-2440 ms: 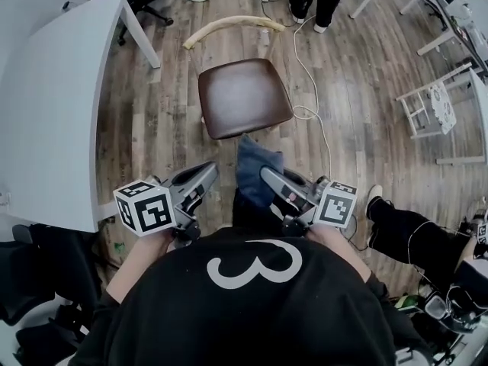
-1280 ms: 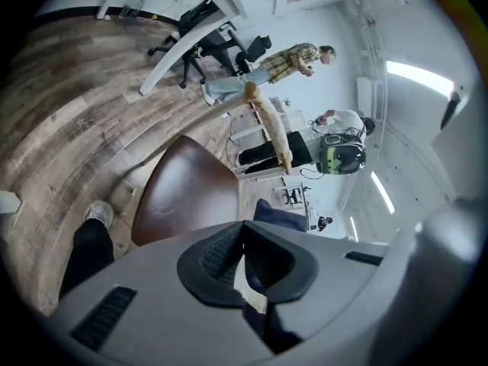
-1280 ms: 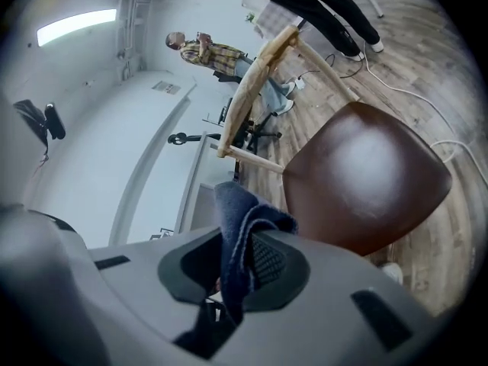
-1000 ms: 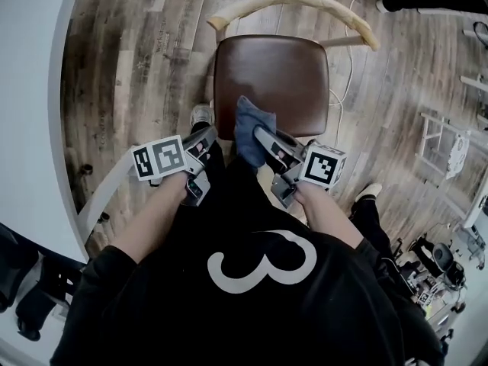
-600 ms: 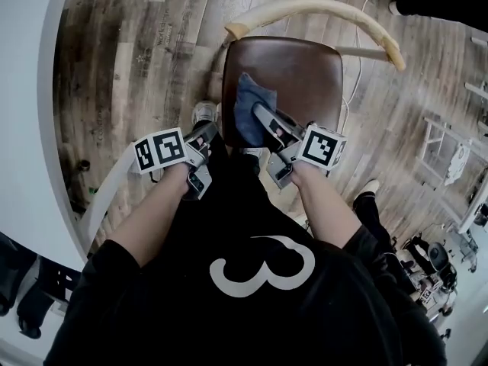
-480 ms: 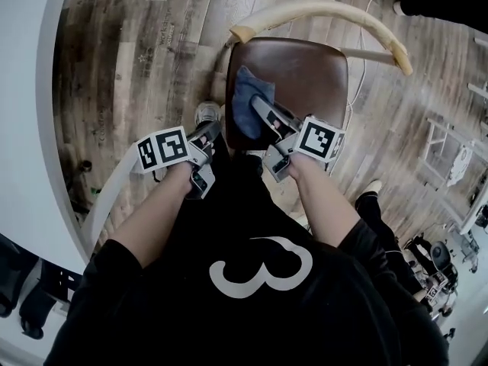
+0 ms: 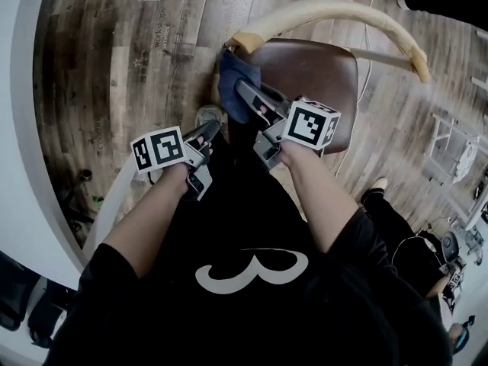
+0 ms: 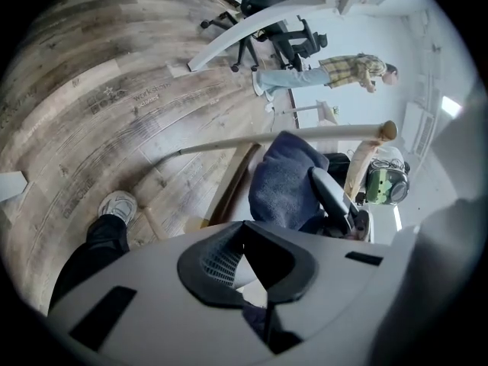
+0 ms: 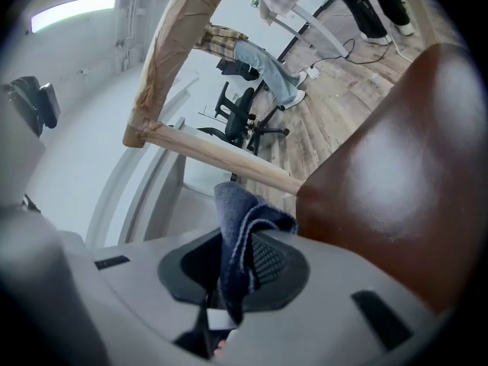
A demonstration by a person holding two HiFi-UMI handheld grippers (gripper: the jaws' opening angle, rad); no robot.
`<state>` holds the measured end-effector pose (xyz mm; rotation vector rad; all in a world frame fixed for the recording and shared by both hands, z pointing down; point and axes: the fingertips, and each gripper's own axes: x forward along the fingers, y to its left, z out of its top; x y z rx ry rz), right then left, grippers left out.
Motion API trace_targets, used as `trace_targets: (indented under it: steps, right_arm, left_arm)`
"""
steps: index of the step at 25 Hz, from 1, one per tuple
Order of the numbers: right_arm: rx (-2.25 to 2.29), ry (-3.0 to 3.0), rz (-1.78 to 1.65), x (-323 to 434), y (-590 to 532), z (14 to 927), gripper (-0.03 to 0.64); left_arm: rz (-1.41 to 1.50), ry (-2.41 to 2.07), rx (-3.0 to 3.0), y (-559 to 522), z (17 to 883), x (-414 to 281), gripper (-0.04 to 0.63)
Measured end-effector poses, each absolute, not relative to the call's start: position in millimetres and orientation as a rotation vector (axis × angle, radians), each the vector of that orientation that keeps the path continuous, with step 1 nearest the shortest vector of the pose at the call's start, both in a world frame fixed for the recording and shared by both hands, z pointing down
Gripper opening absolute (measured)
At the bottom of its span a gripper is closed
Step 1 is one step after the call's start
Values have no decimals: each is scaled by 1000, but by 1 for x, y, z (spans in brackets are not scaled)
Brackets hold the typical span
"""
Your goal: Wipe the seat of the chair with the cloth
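Right gripper (image 9: 238,259): jaws clamped on a fold of the blue cloth (image 9: 235,213), nothing else between them. Left gripper (image 8: 245,259): jaws drawn together, empty, held low and off the chair. In the head view the cloth (image 7: 231,88) sits upper centre, at the corner of the brown seat (image 7: 316,71) beside the backrest rail (image 7: 339,10). Your likely risks: the cloth snags that rail, slides off the seat edge, or drags free.

Workroom with a weathered plank floor

Grey-brown wood floor (image 7: 145,44) fills the room. A white table (image 7: 19,128) curves along the left edge and a white rack (image 7: 451,139) stands at the right. Black office chairs (image 8: 282,33) sit by a pale wall (image 9: 76,113), where a person (image 8: 335,67) stands far off.
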<state>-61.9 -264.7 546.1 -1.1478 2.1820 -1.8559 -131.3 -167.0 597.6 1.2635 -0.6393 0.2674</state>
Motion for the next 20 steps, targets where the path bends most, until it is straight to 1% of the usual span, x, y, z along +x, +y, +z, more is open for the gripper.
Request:
trace_targets:
  steps: [13, 20]
  right_arm:
    - [-1249, 2117, -1826, -54, -276, 584, 54]
    - [-1341, 2197, -1798, -47, -282, 597, 54]
  left_arm:
    - [275, -603, 1279, -182, 613, -134, 12]
    - [297, -571, 1282, -181, 615, -127, 12]
